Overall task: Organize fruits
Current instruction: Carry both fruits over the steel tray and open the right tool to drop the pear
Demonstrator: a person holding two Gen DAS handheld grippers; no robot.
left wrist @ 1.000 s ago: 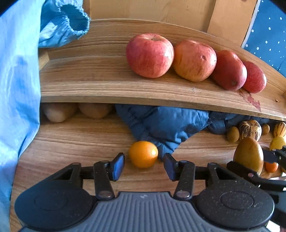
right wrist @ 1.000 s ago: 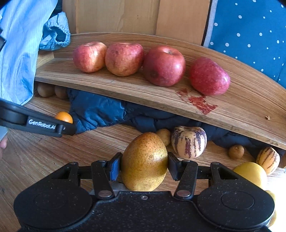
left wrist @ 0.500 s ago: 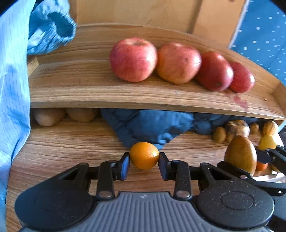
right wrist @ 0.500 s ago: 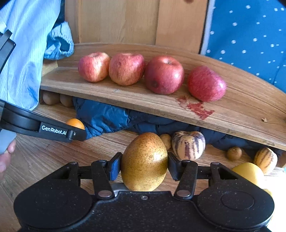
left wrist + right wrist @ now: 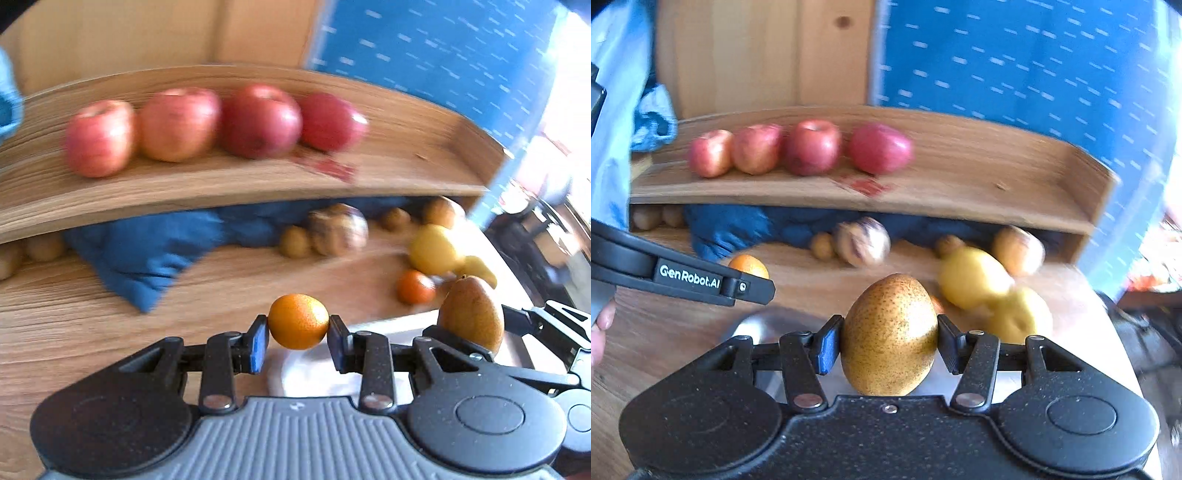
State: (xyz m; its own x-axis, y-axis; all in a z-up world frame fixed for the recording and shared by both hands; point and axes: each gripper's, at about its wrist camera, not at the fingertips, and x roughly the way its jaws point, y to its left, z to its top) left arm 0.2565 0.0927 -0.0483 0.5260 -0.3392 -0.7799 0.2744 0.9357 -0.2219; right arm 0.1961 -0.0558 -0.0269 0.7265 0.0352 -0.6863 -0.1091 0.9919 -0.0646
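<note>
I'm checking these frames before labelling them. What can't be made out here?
- Left view: the fruits under the shelf, such as the striped one, are smeared by motion blur.
- Right view: the orange is half hidden behind the left gripper.
- Right view: the pear in the right gripper hides the small orange fruit behind it.

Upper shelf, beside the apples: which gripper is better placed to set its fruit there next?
Probably right. The right gripper holds the pear facing the shelf's bare stretch right of the apples. The left gripper, holding the orange, sits further left.
</note>
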